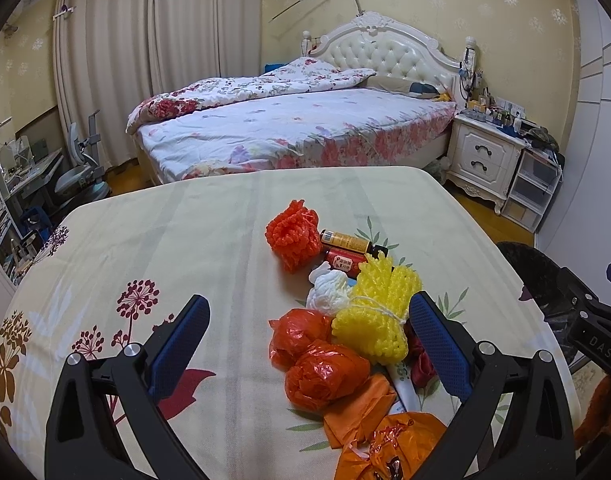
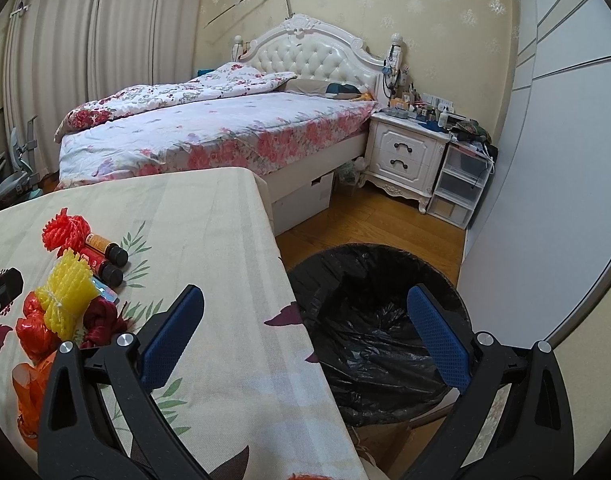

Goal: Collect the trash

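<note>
My left tool [image 1: 305, 332] hangs open over the bench [image 1: 145, 240], its pads straddling the trash pile: red bags [image 1: 313, 360], a yellow net [image 1: 377, 316], an orange net [image 1: 293, 236] and two bottles [image 1: 345, 250] beyond. My right tool [image 2: 305, 320] gapes empty above the bench edge, its right finger over the bin [image 2: 377, 320] on the floor.

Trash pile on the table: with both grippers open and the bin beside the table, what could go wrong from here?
1. The two small bottles lie on their sides against the orange foam net; pulling the net could roll them.
2. The left gripper spans the crumpled red bags and the yellow foam net, so closing may catch several pieces.
3. The black-lined bin sits below the table edge; light pieces released early may land on the floor.
</note>
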The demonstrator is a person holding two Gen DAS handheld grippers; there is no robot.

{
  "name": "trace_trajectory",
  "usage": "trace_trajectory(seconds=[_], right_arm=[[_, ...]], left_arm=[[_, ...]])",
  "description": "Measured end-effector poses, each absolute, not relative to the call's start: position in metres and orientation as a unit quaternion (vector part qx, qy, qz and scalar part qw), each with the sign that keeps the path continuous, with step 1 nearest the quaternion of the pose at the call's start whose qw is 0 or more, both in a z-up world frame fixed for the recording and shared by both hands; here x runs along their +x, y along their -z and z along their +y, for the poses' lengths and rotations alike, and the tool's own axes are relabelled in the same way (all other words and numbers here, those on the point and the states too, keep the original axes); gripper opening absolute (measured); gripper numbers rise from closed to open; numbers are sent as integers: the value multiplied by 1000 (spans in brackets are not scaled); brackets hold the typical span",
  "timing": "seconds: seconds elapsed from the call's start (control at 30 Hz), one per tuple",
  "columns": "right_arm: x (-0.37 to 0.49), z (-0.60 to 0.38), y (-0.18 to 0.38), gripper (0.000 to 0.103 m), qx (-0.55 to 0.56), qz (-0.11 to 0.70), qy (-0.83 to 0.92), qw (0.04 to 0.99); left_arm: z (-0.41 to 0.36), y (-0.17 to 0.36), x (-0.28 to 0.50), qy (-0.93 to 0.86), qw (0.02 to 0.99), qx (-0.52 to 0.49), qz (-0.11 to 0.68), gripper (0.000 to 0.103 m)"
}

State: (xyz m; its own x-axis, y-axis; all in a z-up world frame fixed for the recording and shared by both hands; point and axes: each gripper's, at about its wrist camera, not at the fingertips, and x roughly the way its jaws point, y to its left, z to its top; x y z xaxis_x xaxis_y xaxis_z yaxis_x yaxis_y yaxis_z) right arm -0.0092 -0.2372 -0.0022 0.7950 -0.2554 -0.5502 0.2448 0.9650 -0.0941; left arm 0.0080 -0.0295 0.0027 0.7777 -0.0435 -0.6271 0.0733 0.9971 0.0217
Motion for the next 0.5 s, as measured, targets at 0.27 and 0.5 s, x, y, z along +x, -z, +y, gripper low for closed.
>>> trace_trajectory(seconds=[0.27, 0.5], right_arm=[[-6, -234, 2, 91, -10, 298, 131, 945], [-5, -232, 3, 70, -6, 310, 129, 942]], left_arm=[[-33, -1, 6, 34, 942, 25, 332, 97], [-32, -3, 1, 32, 942, 28, 332, 79]])
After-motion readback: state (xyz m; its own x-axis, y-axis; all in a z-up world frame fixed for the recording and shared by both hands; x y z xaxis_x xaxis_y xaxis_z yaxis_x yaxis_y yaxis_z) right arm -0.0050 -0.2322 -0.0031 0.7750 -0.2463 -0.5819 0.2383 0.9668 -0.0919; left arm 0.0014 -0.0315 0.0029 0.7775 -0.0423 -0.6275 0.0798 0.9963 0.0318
